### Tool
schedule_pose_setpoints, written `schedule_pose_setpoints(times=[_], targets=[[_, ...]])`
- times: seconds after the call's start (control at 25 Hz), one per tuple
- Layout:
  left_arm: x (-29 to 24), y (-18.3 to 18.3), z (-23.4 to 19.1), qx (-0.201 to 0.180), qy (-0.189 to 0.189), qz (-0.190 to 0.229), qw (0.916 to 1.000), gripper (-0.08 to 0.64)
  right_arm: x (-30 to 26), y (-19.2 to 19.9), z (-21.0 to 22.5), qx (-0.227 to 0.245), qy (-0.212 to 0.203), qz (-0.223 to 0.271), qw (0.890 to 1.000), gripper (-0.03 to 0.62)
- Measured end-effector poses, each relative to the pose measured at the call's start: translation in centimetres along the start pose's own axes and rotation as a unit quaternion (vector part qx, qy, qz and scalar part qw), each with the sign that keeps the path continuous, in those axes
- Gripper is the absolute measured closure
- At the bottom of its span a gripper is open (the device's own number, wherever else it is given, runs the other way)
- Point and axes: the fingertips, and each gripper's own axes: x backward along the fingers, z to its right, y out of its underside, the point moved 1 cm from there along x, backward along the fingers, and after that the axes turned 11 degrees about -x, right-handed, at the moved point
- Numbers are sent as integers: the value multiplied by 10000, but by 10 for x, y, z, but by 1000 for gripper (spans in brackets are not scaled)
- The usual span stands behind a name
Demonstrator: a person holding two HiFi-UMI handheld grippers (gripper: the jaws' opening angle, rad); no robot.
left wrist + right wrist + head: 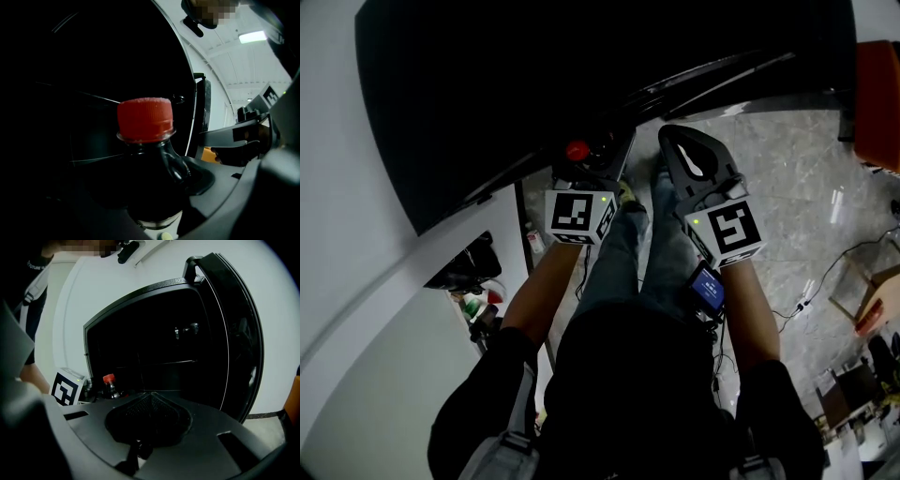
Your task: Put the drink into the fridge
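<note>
The left claw (586, 164) is closed on the bottle (150, 159), gripping the dark body below the shoulder. The red cap (144, 119) stands clear above the jaws. The bottle is upright, with its long axis vertical and its cap up, and it is carried in the air rather than resting on anything.

Straight ahead of it is the fridge (534, 75), a tall black cabinet that fills the left gripper view behind the cap. In the right gripper view the bottle (108, 385) shows small against the lower left of the fridge's dark front (154, 333). From these views I cannot tell whether the door is shut or ajar, as the front and interior read equally black.

To the right, the right claw (150, 397) has its jaws pressed together to a point with nothing between them. In the head view it is level with the left claw and points the same way, over the pale floor (787, 169).

The drink is not yet inside. The move turns on the fridge lying directly forward of the upright bottle, and the left claw is the nearer one and already loaded. If the door is closed, the empty right claw looks best placed to open it.
</note>
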Motion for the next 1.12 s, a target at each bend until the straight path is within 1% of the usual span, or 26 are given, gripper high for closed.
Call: schedule_pose_setpoints(times=[0.28, 0.44, 0.64, 0.92, 1.12], targets=[[-23, 10, -21, -116, -251, -152, 9995, 245, -8, 2, 5, -99, -80, -13, 9999, 581], [-33, 9, -33, -161, -382, -198, 9989, 245, -12, 6, 2, -97, -163, -84, 9998, 581], [-40, 16, -45, -251, -545, -288, 9978, 245, -18, 8, -3, -51, -260, -34, 9996, 581], [-52, 26, -63, -318, -792, -469, 9952, 245, -19, 13, 7, -129, -144, -205, 9996, 581], [-57, 29, -69, -374, -854, -509, 9943, 245, -22, 12, 8, -141, -146, -167, 9997, 581]])
